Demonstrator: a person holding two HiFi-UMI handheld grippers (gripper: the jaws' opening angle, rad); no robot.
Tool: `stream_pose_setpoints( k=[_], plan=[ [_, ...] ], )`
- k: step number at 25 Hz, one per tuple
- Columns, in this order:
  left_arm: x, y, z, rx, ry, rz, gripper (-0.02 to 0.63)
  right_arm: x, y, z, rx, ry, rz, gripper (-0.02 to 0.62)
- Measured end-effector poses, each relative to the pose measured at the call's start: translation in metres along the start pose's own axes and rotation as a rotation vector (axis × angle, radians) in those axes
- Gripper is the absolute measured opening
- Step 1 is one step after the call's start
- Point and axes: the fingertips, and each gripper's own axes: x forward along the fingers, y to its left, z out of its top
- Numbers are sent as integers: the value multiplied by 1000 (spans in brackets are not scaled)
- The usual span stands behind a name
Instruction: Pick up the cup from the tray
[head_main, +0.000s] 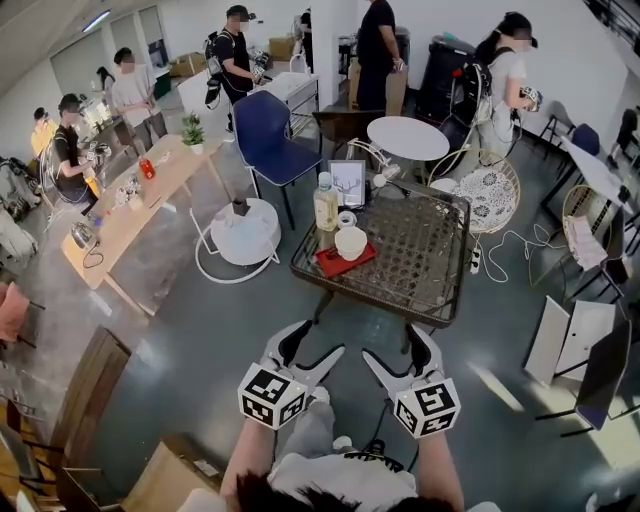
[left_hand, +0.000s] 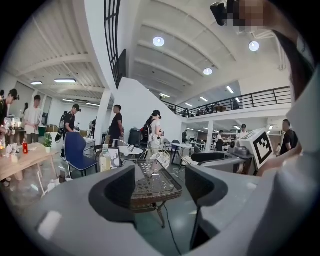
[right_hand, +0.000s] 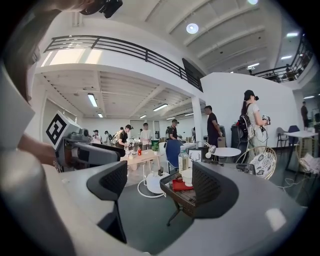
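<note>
Both claws hover well short of the worktop (head_main: 420, 250) — the left claw (head_main: 312, 348) spread wide and empty, the right claw (head_main: 398, 350) just as wide, nothing between its jaws. The white cup (head_main: 351, 242), round and glossy, sits on the red tray (head_main: 340, 265) at the dark woven top's near-left corner, just beside a clear bottle (head_main: 326, 203). Best bet: go in level, straddle the cup's body, close gently — that smooth glaze could slip.
</note>
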Motion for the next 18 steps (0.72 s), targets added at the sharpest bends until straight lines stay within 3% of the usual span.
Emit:
stream_pose_setpoints(
  k=[6, 18],
  plan=[
    [26, 22, 2, -17, 15, -58, 297, 30, -10, 11, -5, -40, 37, 407],
    [70, 82, 2, -5, 54, -76, 296, 98, -42, 19, 30, -14, 1, 417]
  ],
)
